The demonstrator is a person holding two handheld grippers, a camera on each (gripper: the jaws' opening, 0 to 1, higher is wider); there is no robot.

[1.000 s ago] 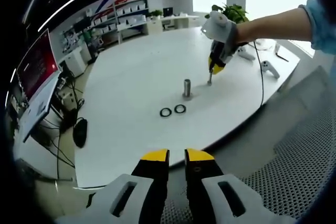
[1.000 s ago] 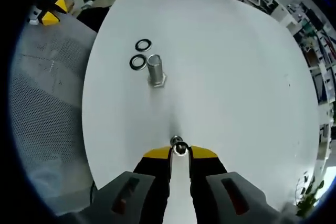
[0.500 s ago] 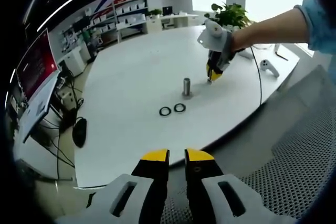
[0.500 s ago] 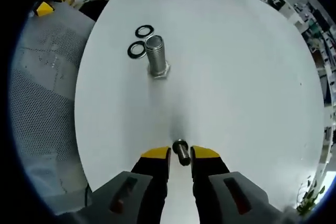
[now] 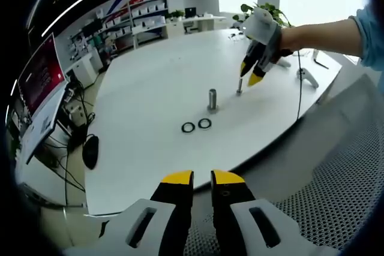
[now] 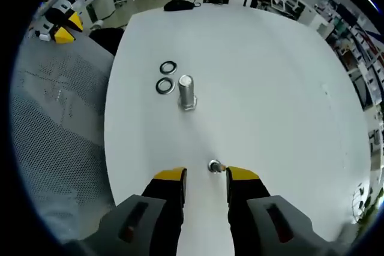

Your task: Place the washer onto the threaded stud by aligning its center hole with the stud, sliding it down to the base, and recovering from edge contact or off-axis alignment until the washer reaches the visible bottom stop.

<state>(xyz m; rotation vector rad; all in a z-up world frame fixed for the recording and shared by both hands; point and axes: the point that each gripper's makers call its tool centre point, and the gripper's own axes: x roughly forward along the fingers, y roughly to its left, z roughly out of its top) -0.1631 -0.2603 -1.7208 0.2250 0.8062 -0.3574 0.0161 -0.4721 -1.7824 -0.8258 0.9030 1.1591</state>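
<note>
The white desk point(image 6: 270, 76) is the largest thing before you, and everything for the task sits toward the edge nearest your left hand. Your right gripper point(image 6: 205, 175) hangs over the middle of the desk with its fingers point(image 6: 168, 178) parted around nothing; a small bolt point(image 6: 215, 166) stands on the desk between the yellow tips, apparently free of them. In the left gripper view that same gripper point(image 5: 252, 74) is raised just above the small bolt point(image 5: 239, 86). Your left gripper point(image 5: 201, 178) waits off the desk, beyond its near edge, fingers point(image 5: 178, 179) close together with a narrow gap and empty. The threaded stud point(image 6: 186, 91) stands upright on its hex base, bare of any washer, so the placing is not yet begun. Just beside it, on the side toward the near edge, the two washers point(image 6: 166, 77) lie flat and apart from each other. Judge them thin, rigid, light and slick: lying flush on a smooth desk they offer little to pinch, so take one across its rim, probably tipping or sliding it up on edge first, and hold it level so the hole meets the stud squarely instead of catching on the threads.
</note>
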